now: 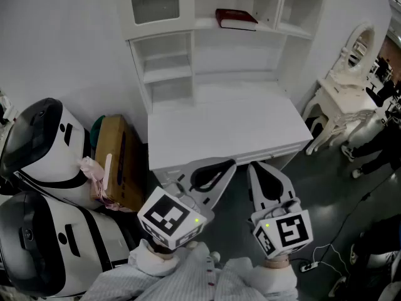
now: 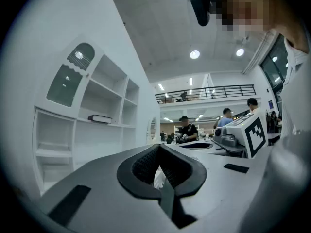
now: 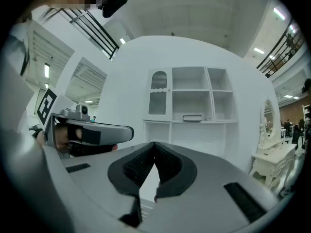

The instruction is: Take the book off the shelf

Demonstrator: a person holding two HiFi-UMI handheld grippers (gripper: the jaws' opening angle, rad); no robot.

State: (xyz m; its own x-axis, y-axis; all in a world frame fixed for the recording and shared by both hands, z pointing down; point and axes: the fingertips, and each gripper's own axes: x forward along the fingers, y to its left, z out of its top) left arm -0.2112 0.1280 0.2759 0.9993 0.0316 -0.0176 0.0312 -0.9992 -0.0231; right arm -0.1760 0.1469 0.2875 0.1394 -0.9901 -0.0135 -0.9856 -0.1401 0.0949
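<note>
On the shelf (image 1: pixel 210 24) above the white desk (image 1: pixel 219 127) the red book (image 1: pixel 236 19) lies flat, long side across, ahead of and higher than the left gripper (image 1: pixel 230 163) and right gripper (image 1: pixel 252 165) — both empty, jaws pressed together — and the right one seems to face it more squarely.

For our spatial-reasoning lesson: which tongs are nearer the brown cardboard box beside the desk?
Left. The left tongs sit just right of the cardboard box; the right tongs are farther right, past the left ones.
</note>
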